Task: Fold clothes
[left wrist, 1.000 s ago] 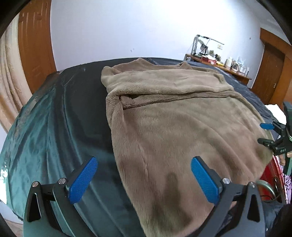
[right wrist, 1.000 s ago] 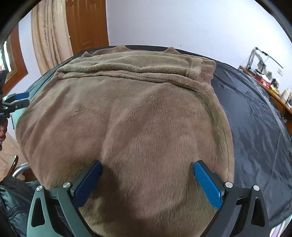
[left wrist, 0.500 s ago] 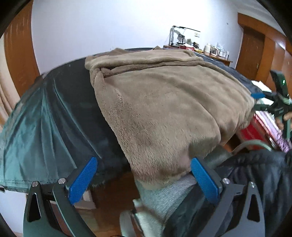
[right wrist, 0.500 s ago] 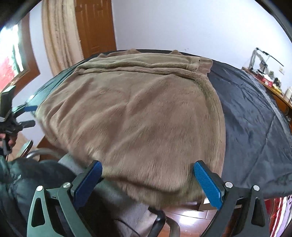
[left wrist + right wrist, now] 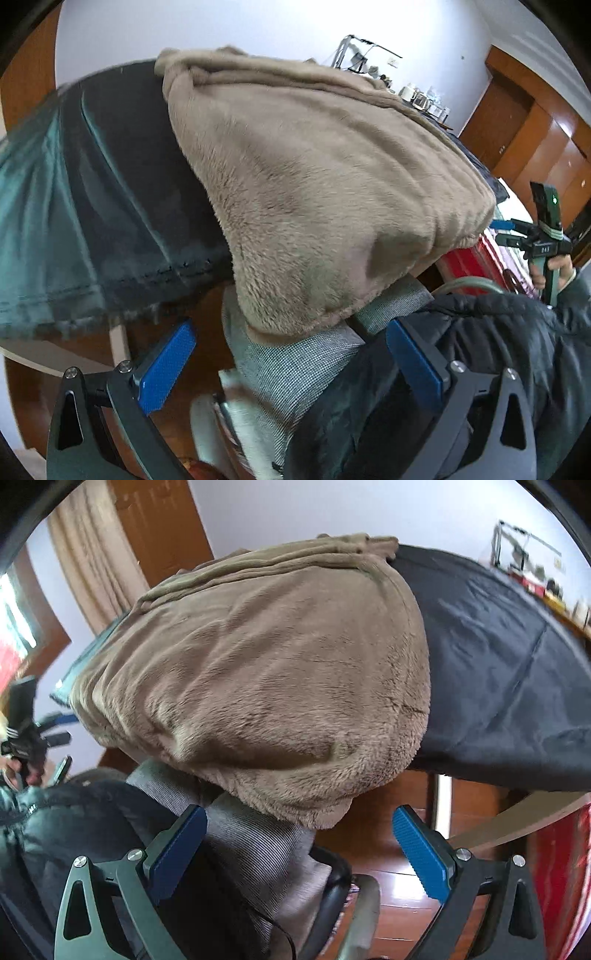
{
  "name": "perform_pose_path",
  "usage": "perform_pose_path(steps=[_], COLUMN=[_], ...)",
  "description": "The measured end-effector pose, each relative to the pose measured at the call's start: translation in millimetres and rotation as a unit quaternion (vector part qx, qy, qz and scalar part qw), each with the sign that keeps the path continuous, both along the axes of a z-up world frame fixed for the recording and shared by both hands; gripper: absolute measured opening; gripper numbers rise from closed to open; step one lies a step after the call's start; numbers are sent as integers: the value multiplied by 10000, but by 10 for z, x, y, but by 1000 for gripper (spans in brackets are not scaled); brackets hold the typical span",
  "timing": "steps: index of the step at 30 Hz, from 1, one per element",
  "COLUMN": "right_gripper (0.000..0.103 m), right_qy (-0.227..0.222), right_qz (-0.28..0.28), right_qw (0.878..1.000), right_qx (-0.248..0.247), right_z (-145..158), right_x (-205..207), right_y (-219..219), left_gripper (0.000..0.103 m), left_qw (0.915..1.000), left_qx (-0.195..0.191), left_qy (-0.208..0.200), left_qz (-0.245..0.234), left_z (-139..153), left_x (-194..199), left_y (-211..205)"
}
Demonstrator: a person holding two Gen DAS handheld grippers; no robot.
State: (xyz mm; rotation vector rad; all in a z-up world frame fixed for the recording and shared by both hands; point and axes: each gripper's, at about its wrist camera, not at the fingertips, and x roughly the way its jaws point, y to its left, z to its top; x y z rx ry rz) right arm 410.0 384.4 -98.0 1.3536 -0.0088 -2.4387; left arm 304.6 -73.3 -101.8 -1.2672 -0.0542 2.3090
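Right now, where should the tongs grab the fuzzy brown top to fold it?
Grab the hem where it droops off the table's near edge. It hangs free there, so open tongs can slip round it from below, one near each corner. That's my guess.

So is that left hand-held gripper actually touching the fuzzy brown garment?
Apart. In the left wrist view the left hand-held gripper sits open below the brown garment, with grey trouser fabric visible between its fingers.
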Motion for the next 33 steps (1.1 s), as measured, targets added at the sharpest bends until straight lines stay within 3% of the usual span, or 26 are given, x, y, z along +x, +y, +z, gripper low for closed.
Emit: perform_pose_path(steps=[6, 14, 15, 16, 18, 20, 23, 25, 33], right_gripper=[102, 101, 91, 66, 43, 34, 27, 22, 17], right_qy=[-10, -35, -15, 1, 33, 43, 70, 102, 483], right_qz=[-28, 194, 254, 289, 363, 460, 548, 621, 1229], right_qw=[10000, 9973, 9971, 9978, 9986, 9984, 9978, 9973, 9900], right_qx=[-27, -711, -715, -600, -375, -333, -362, -370, -491], right_z=[-88, -123, -131, -143, -165, -168, -141, -122, 28], right_x=[-147, -303, -307, -308, -307, -282, -234, -198, -13], right_y=[69, 85, 59, 23, -48, -68, -60, -57, -166], left_gripper=[103, 103, 103, 103, 103, 103, 87, 62, 33], left_qw=[10000, 9987, 9982, 9977, 9970, 9968, 9965, 9969, 9957], left_qx=[66, 394, 462, 530, 577, 572, 554, 460, 514], left_qy=[32, 39, -19, -76, -143, -166, -204, -221, -278], left_qz=[-37, -334, -373, -412, -491, -539, -592, -590, -724], left_z=[-51, -97, -119, -140, -166, -179, -194, -216, -153], left_x=[-151, -237, -256, -276, -299, -307, -311, -332, -206], left_y=[54, 133, 151, 170, 199, 240, 292, 316, 309])
